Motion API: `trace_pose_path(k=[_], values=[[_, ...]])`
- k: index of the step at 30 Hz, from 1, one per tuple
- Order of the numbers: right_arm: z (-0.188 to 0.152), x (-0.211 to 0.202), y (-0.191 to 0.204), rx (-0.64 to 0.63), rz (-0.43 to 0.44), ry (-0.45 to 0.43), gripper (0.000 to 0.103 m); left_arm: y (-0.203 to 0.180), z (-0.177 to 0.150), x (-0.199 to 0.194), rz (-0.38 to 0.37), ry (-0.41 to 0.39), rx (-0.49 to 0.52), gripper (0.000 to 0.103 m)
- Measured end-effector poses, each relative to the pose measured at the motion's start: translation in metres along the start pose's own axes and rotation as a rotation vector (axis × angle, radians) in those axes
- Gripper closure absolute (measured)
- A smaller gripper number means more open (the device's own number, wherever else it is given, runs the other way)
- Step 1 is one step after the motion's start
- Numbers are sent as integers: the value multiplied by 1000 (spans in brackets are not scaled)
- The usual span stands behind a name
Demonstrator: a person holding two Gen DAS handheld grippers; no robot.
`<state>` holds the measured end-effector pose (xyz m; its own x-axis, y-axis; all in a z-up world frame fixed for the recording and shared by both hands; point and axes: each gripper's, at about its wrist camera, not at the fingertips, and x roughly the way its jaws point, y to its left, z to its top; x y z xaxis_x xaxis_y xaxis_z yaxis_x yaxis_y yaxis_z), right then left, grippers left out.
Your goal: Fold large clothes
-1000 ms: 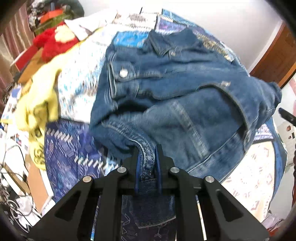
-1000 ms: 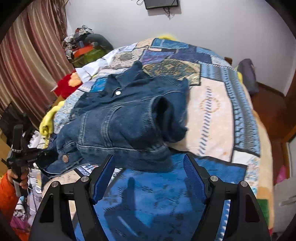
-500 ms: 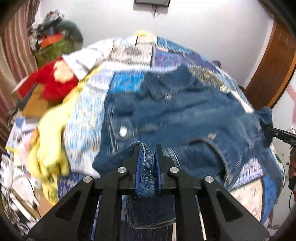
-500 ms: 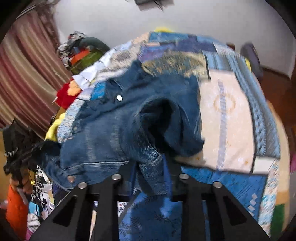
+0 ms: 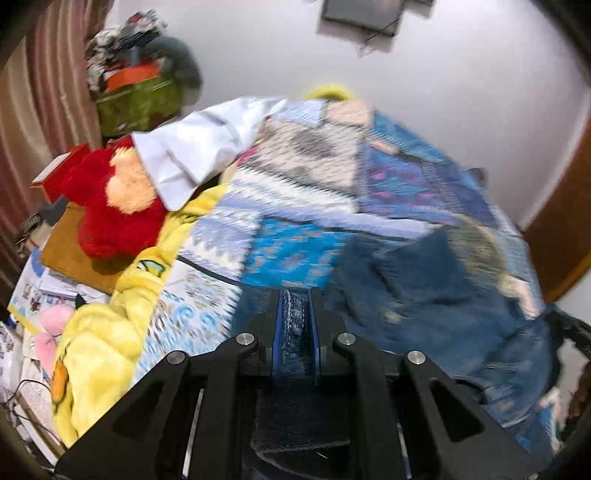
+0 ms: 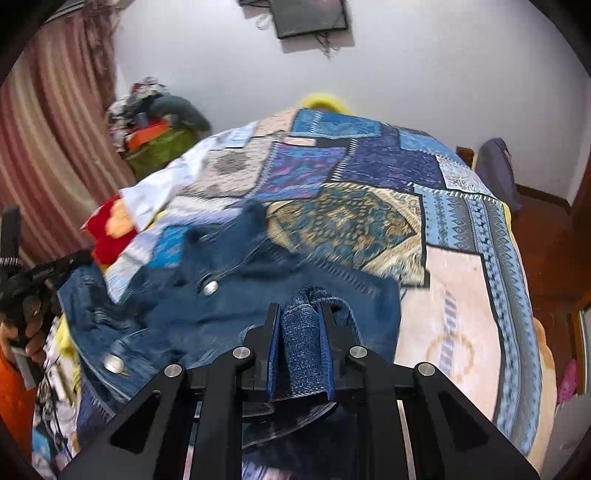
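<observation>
A blue denim jacket (image 5: 436, 295) lies on the patchwork bedspread (image 5: 303, 184), blurred by motion. My left gripper (image 5: 294, 295) is shut on a fold of its hem, denim pinched between the blue pads. In the right wrist view the jacket (image 6: 229, 306) spreads from the bed's near left, collar and a metal button up. My right gripper (image 6: 301, 306) is shut on another denim fold, likely a sleeve end, held above the bed. The left gripper (image 6: 22, 280) also shows there at the far left, in a hand.
A red plush toy (image 5: 107, 206), a white cloth (image 5: 199, 147) and a yellow blanket (image 5: 103, 332) lie along the bed's left edge. A cluttered green bin (image 6: 159, 147) stands by the striped curtain. A screen (image 6: 306, 14) hangs on the wall. A wooden floor (image 6: 546, 243) lies to the right.
My right gripper went from open to shut on the denim. Both grippers have lifted and carried the jacket's near edge toward the far side of the bed.
</observation>
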<state>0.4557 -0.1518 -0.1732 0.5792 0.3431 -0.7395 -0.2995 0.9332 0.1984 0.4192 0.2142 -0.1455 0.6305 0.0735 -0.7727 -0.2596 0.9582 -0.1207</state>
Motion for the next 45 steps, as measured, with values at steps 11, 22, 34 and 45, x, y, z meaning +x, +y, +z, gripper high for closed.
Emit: trace_pose_path(k=[11,22,34,45], values=[[21,76,-84,173,-153,91,95,33,-21,121,176,200,-20,82],[9,-15,-36,-61,-45,31,95,25,11,4,115,7,78,24],[-61,34,42,-320,79,326,95,-31,-76,30,82,210,433,13],[28,115,3,-86,51,322,95,-19,0,119,162,266,305,6]])
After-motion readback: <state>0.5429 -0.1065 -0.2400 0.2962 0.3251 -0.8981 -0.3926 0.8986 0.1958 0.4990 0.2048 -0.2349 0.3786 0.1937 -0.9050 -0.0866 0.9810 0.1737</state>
